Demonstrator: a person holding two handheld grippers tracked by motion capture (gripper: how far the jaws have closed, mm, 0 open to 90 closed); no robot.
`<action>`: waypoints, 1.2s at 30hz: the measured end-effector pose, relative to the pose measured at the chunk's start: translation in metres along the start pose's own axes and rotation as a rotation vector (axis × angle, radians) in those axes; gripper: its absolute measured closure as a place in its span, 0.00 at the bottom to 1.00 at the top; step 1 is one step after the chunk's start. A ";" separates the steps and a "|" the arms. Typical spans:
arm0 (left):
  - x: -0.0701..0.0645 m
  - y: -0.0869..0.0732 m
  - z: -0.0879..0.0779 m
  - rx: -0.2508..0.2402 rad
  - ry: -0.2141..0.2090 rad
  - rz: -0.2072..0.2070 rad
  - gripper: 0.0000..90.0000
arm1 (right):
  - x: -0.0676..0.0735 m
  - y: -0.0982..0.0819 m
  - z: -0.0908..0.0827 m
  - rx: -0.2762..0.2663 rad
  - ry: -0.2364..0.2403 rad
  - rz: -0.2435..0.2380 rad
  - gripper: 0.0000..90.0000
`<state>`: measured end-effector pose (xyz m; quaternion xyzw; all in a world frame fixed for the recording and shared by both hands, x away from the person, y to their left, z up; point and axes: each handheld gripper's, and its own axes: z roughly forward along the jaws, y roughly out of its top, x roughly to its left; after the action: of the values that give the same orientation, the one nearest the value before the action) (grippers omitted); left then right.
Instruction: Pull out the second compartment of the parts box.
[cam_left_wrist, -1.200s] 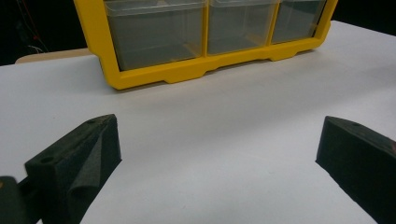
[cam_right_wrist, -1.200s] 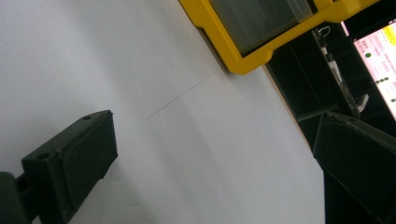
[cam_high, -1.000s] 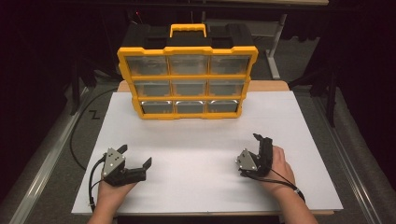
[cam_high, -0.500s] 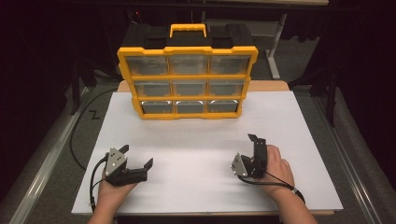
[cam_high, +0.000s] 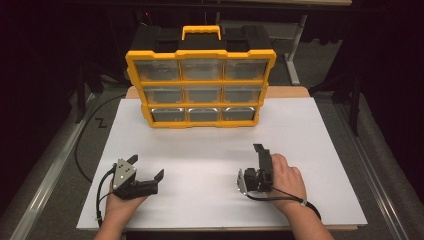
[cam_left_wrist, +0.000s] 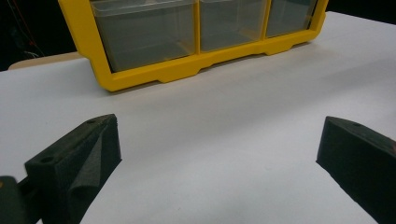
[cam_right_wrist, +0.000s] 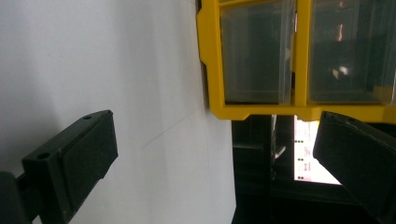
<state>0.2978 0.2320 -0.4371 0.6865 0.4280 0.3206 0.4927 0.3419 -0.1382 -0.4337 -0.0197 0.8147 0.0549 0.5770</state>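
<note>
Left gripper (cam_high: 146, 168) spread wide, empty, right gripper (cam_high: 260, 165) likewise, facing organizer (cam_high: 200, 90).

Glossy yellow plastic organizer (cam_high: 200, 90), clear drawers (cam_high: 202, 69)

Even overhead light keeps the white tabletop (cam_high: 300, 150) bright against dark surroundings; nearby claw tips look soft, shadows faint.

You're in lab-type recording bay. White sheet-covered table (cam_high: 310, 165) as landmark: yellow drawer organizer (cam_high: 200, 80) at its far edge, black curtained dark all around, metal stand legs (cam_high: 292, 60) behind, grey carpet (cam_high: 50, 165) beside it.
</note>
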 end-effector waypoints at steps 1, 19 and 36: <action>0.000 0.000 0.000 0.000 0.000 0.000 0.01 | 0.001 0.003 0.002 0.003 0.006 -0.013 0.01; 0.007 -0.001 0.006 0.000 -0.011 0.031 0.01 | -0.002 0.033 0.019 0.028 -0.068 -0.047 0.05; 0.002 0.000 0.003 -0.003 -0.027 0.045 0.01 | -0.048 0.068 0.037 -0.006 -0.193 -0.019 0.20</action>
<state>0.3016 0.2325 -0.4379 0.6996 0.4054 0.3230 0.4919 0.3857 -0.0683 -0.3959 -0.0236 0.7548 0.0534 0.6533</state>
